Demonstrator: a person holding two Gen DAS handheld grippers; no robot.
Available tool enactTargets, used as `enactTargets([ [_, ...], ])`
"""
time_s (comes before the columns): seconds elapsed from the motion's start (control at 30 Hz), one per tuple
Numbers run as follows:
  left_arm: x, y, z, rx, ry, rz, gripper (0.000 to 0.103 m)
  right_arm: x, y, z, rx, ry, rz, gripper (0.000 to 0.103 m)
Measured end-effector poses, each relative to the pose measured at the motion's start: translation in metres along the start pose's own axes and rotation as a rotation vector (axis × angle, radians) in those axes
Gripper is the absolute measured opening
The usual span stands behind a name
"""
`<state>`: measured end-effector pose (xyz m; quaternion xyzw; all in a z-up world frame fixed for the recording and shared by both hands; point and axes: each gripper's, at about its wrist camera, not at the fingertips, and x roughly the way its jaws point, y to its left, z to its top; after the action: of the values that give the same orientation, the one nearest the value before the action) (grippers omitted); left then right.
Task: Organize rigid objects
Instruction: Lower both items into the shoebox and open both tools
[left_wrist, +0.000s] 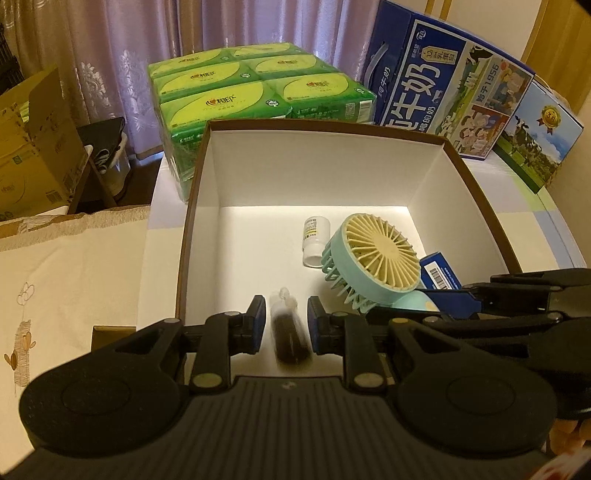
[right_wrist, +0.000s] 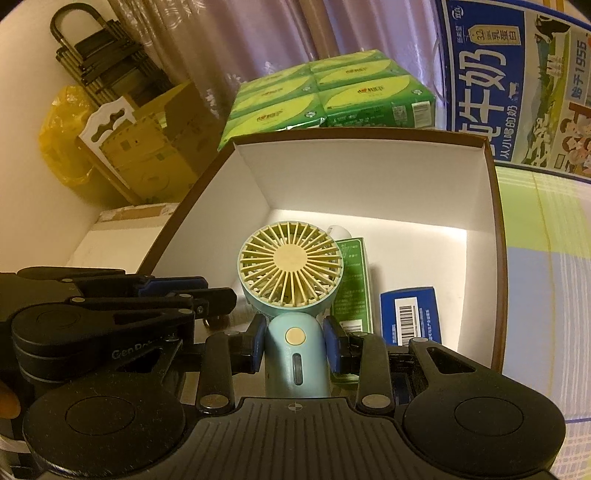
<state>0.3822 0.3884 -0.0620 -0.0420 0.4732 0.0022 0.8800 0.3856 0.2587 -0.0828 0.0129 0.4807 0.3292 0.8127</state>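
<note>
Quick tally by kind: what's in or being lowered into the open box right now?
Handheld fan: 1, in the right gripper
Small dark vial: 1, between the left gripper fingers
White pill bottle: 1
Green carton: 1
Blue carton: 1
Total: 5, all within the box

both wrist views look down into box (left_wrist: 476, 184).
</note>
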Motion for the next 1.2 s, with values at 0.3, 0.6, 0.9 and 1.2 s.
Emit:
enactTargets([
  [0.3,0.000,0.003,0.003,0.003,-0.006,0.003,0.019,0.006,-0.001,0.002,0.034,-0.007,0.006,0.030],
  [0.6,-0.001,0.007,0.002,-0.019,-0.013,-0.006,0.022,0.009,0.000,0.002,0.028,-0.041,-0.009,0.031],
  [0.9,-0.002,0.007,-0.001,-0.020,-0.010,-0.009,0.022,0.006,0.002,0.000,-0.003,-0.039,-0.021,0.034],
  [1.2,-0.010,0.004,-0.004,-0.024,-0.018,-0.013,0.026,-0.003,0.001,-0.002,-0.013,-0.050,-0.027,0.037],
])
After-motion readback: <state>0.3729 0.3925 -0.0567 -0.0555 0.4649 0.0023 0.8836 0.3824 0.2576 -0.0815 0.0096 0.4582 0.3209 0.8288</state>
